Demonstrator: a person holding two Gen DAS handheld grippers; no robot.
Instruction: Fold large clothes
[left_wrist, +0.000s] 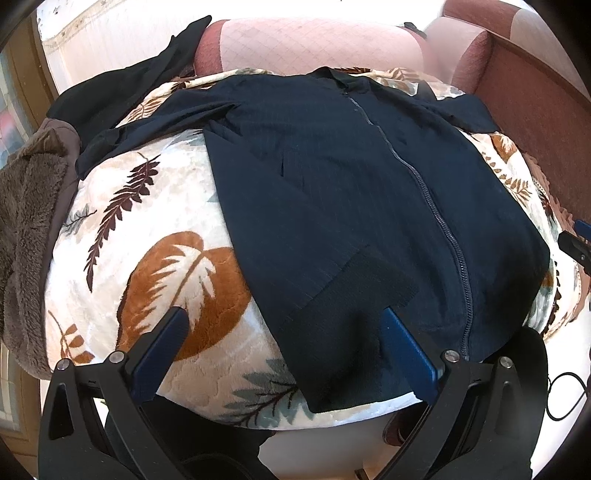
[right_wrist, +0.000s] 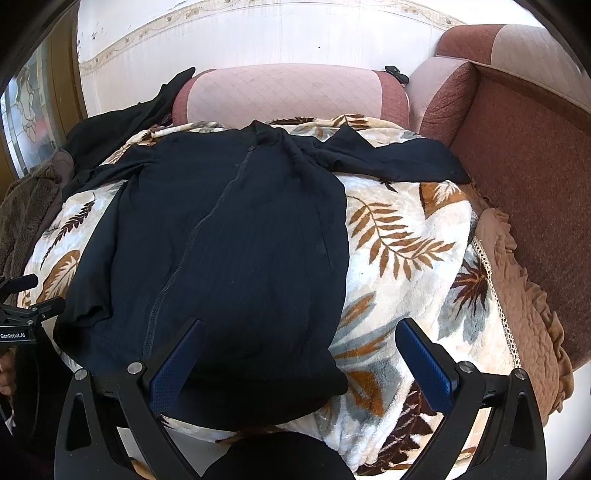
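Note:
A dark navy zip-up jacket (left_wrist: 351, 192) lies flat, front up, on a leaf-patterned blanket (left_wrist: 147, 229), collar at the far end, sleeves spread to the sides. It also shows in the right wrist view (right_wrist: 229, 240). My left gripper (left_wrist: 284, 317) is open above the jacket's near left hem corner. My right gripper (right_wrist: 299, 328) is open above the near right hem corner. The right gripper's edge shows at the right of the left wrist view (left_wrist: 576, 243), and the left gripper's body at the left of the right wrist view (right_wrist: 22, 314). Neither holds anything.
The blanket (right_wrist: 406, 258) covers a cushion in front of a pink and maroon sofa (right_wrist: 517, 166). A black garment (left_wrist: 122, 88) and a brown fleece garment (left_wrist: 26, 206) lie at the left. A tan ruffled cover (right_wrist: 524, 295) hangs at the right.

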